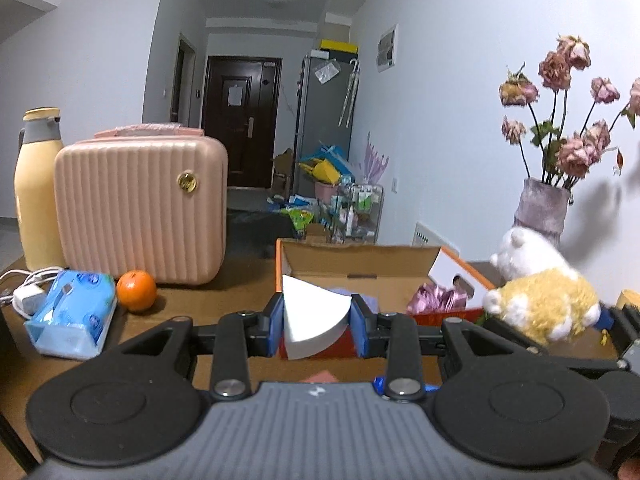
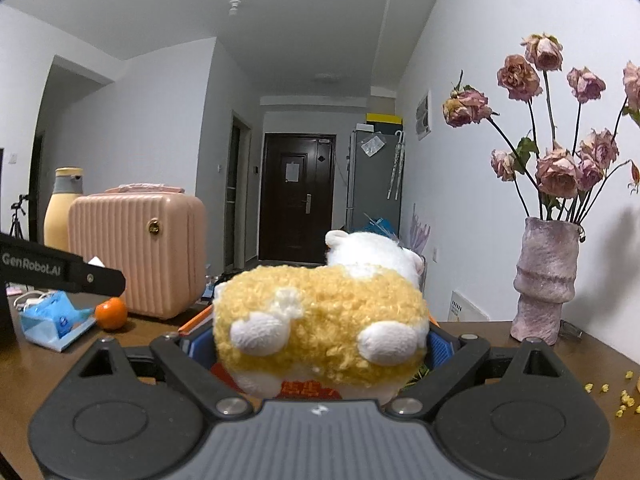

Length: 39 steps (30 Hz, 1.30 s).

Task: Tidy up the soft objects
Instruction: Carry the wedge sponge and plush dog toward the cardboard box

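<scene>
The left gripper (image 1: 318, 322) clamps a smooth white wedge-shaped sponge (image 1: 312, 320) above the open cardboard box (image 1: 360, 268). The right gripper (image 2: 320, 344), jaws wide, holds a curly yellow-and-white plush toy (image 2: 320, 320). Only the left wrist view shows the box interior.

My brown table (image 1: 224, 280) carries, far left, a yellow bottle (image 1: 34, 196) and a pink case (image 1: 140, 208). Nearer lie a charger (image 1: 28, 296), tissue pack (image 1: 72, 312) and orange (image 1: 136, 290). An open cardboard box (image 1: 360, 264) sits mid-table, a vase (image 2: 546, 280) far right.
</scene>
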Motion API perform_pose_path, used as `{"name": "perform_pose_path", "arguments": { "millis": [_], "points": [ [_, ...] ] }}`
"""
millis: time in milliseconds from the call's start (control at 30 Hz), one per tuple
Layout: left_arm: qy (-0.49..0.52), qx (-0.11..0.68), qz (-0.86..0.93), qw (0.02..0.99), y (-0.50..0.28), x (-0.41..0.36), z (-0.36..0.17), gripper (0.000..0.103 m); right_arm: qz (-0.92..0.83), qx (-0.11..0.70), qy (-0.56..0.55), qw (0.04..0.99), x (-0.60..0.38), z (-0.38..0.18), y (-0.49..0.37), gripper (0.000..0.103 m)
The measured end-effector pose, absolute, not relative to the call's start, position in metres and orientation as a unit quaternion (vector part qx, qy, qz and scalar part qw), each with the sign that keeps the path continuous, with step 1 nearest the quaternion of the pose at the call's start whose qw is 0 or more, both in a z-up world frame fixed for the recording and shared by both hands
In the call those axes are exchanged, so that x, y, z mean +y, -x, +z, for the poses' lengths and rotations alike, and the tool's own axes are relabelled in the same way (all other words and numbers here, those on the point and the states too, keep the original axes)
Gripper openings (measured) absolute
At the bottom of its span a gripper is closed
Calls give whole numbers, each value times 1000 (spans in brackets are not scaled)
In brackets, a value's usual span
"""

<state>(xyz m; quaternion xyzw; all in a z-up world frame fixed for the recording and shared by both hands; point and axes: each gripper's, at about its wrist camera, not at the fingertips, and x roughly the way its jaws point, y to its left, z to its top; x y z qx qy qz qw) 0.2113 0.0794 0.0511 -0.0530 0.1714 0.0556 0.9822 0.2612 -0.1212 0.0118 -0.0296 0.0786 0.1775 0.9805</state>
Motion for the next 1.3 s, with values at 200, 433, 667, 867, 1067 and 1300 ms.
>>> {"name": "perform_pose_path", "arguments": {
  "millis": [200, 433, 667, 867, 1067, 1300],
  "points": [
    [61, 148, 51, 986, -230, 79, 64, 34, 174, 82, 11, 981, -115, 17, -284, 95],
    [69, 136, 55, 987, -256, 79, 72, 34, 167, 85, 14, 982, -104, 18, -303, 95],
    [75, 134, 52, 987, -284, 81, 74, 34, 158, 91, 13, 983, -95, 20, -325, 95],
    [76, 137, 47, 987, -310, 83, 72, 34, 148, 99, 15, 984, -89, 20, -350, 95],
    [69, 144, 46, 986, -337, 83, 67, 34, 137, 112, 23, 984, -82, 19, -378, 95],
    [63, 158, 50, 984, -367, 84, 59, 34, 133, 137, 34, 981, -70, 12, -405, 95]
  ]
}}
